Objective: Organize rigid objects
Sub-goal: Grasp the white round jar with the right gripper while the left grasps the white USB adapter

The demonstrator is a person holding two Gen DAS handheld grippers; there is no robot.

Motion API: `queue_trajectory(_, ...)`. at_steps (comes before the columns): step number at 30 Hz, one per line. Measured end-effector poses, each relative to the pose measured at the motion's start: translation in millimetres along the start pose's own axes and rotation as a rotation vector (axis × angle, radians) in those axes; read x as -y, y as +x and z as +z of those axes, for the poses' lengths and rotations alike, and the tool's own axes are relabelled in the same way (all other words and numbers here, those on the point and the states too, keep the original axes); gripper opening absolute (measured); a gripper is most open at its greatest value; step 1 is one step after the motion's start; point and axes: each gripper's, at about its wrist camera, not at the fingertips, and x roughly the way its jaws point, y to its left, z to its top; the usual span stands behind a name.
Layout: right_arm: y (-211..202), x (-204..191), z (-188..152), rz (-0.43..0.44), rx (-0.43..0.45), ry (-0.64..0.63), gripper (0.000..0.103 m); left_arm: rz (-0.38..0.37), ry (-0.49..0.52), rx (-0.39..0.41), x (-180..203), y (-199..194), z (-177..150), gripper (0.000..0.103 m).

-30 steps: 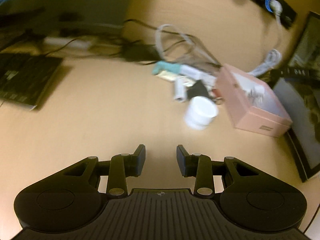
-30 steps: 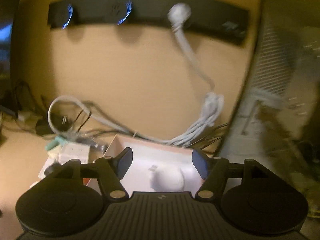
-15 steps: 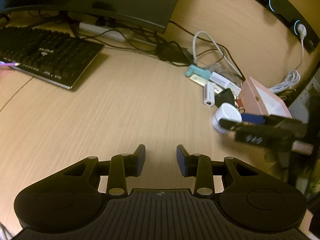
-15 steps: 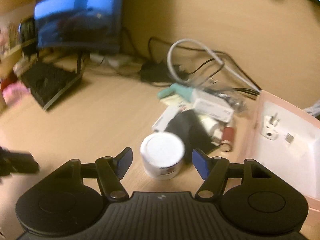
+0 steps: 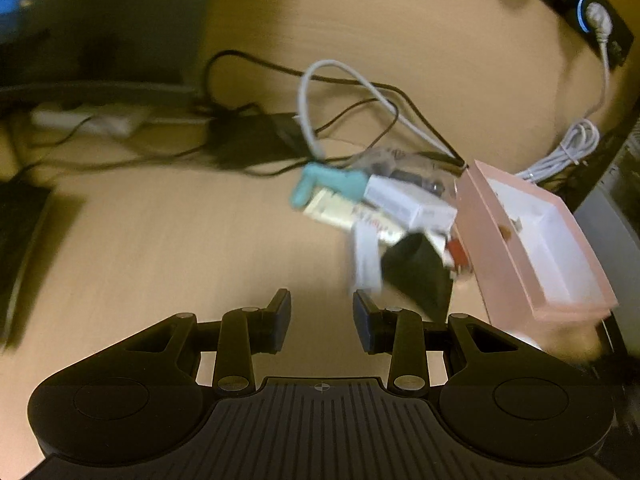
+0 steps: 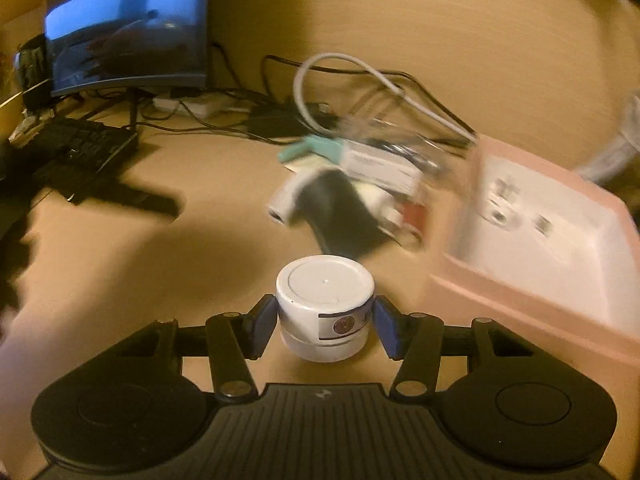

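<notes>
Right wrist view: right gripper [image 6: 325, 314] jaws closing around white jar [image 6: 325, 304] on table [image 6: 160, 264] at lower centre, pads about touching; next, firm pinch, lift into pink box [image 6: 532, 300] at right; left gripper [image 5: 321, 322] spread, empty.

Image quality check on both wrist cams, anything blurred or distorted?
Left wrist: warm dim light, heavy motion smear over the clutter and pink box; only the left gripper is sharp. Right wrist: fisheye bending at the edges, the box and cables smeared, the white jar between the closing right gripper fairly crisp, monitor glowing blue.
</notes>
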Motion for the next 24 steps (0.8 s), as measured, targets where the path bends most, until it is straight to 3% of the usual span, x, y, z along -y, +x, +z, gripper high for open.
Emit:
queue_trajectory(6,-30,24,-30,-0.110,-0.014,0.076,0.053,0.040,0.080,-0.047,23,55,24,0.040)
queue_trajectory(8,-37,29,-39,-0.143,-0.015,0.091,0.053,0.025,0.077,-0.028,26,62,26,0.044)
queue_trajectory(13,-46,35,-55,-0.180,-0.014,0.118,0.053,0.039,0.093,-0.056,31,77,25,0.037)
queue_trajectory(15,-47,37,-58,-0.179,-0.012,0.139,0.053,0.051,0.125,-0.044,33,77,21,0.035)
queue_trajectory(17,-47,38,-60,-0.180,0.000,0.146,0.053,0.048,0.136,-0.041,32,74,20,0.025)
queue_trajectory(24,-33,38,-64,-0.191,-0.002,0.121,0.055,0.024,0.145,-0.036,26,49,-1,0.025)
